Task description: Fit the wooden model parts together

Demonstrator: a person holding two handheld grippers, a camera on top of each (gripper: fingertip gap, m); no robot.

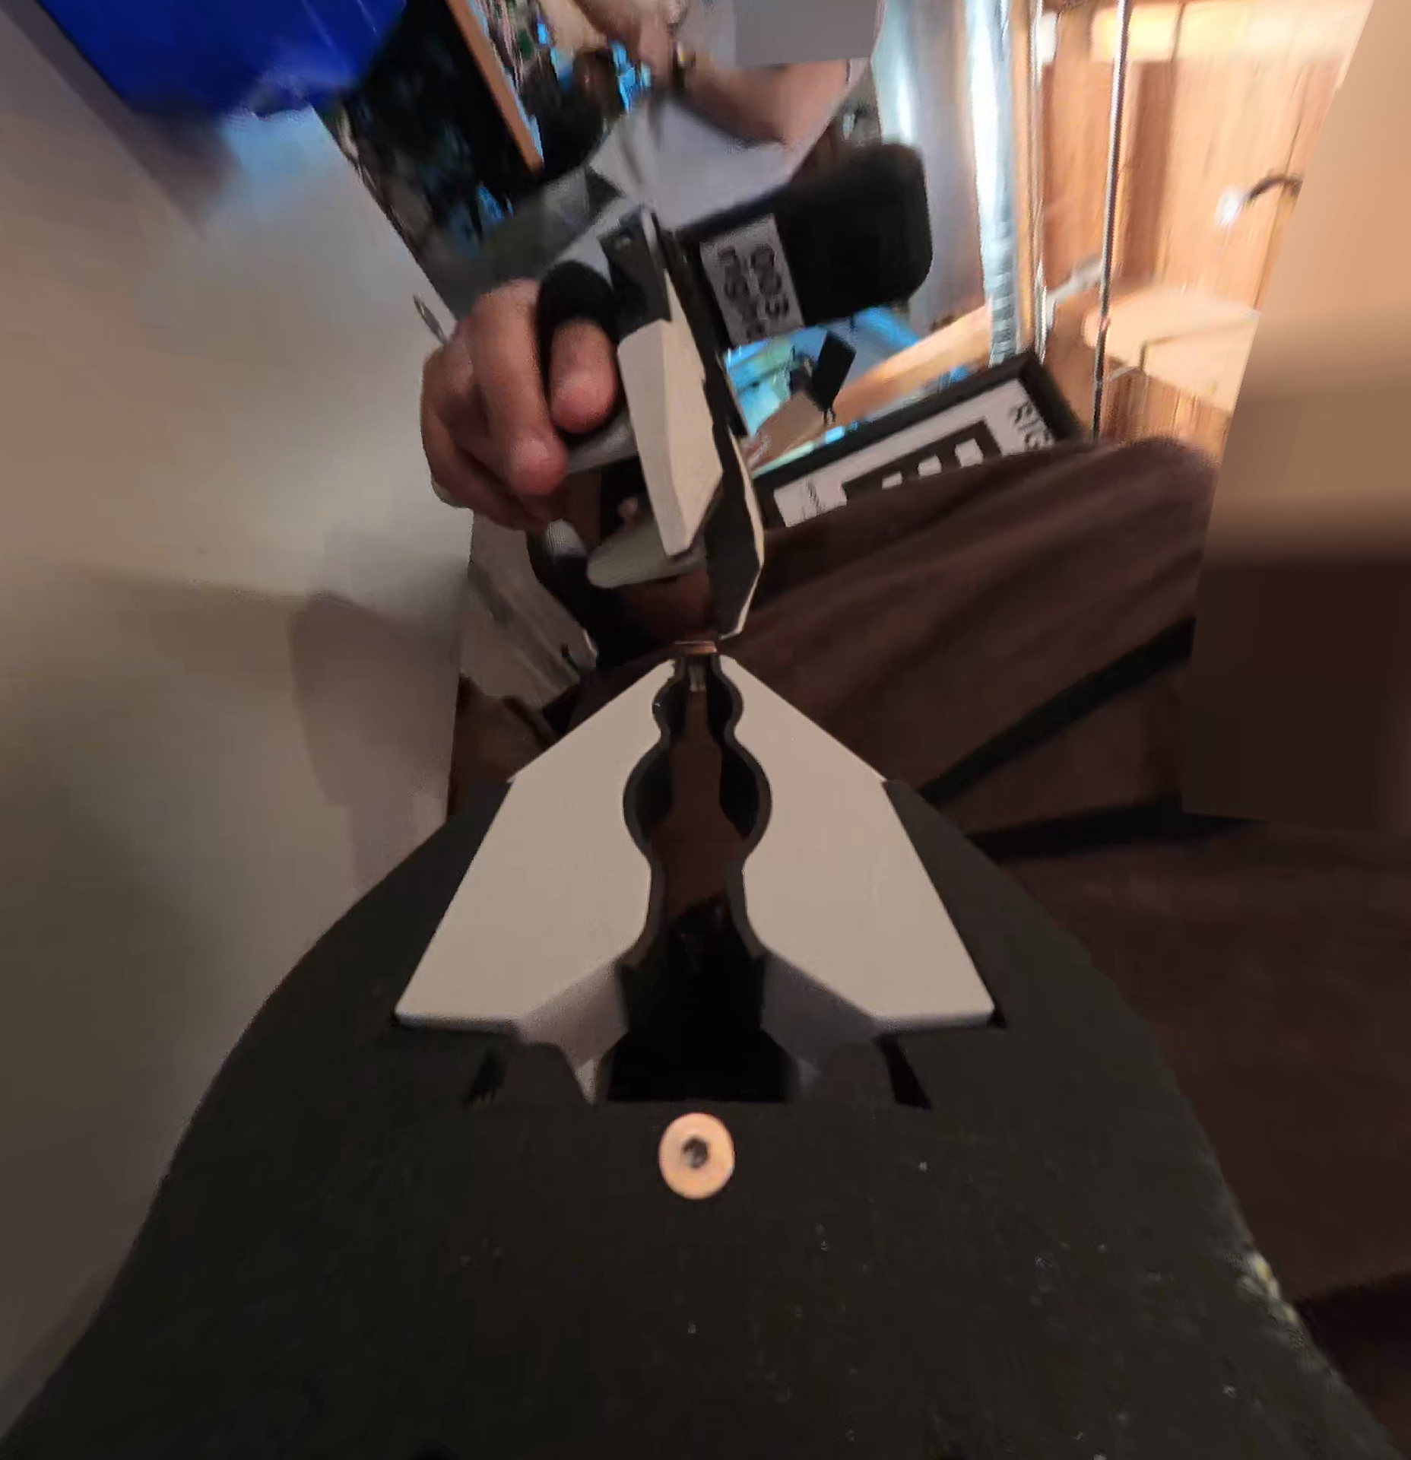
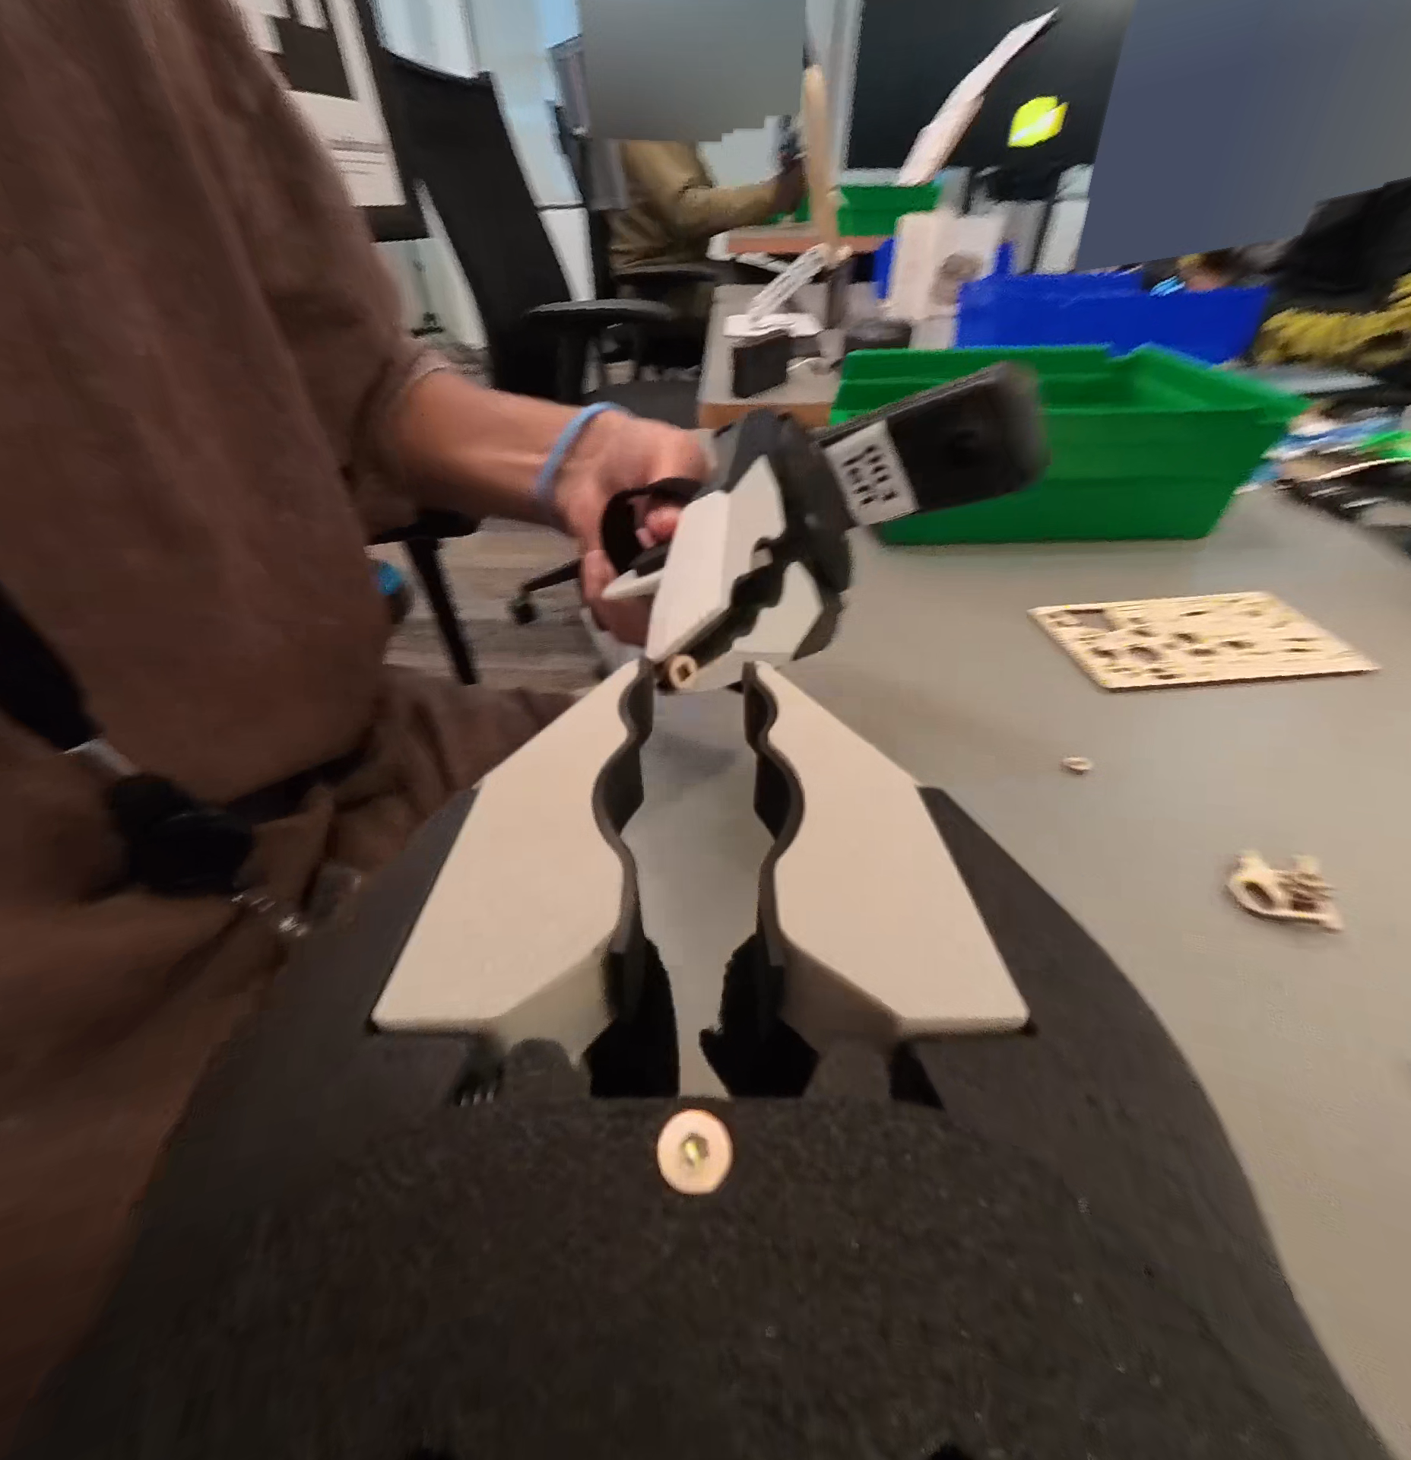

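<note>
Left claw [image 2: 679, 671] pinches small wooden piece [image 2: 677, 674] beside gaping, empty right claw [image 2: 696, 679].

Two grippers [image 2: 694, 671] [image 1: 696, 660] are in view, one small wooden ring [image 2: 677, 674] pinched at the tips, one wooden sheet [image 2: 1200, 638] of cut-outs, one part-built wooden model [image 2: 1283, 893] and one tiny loose piece [image 2: 1075, 763] on one grey table [image 2: 1160, 790], plus two green bins [image 2: 1081, 466] and one blue bin [image 2: 1097, 312].
</note>
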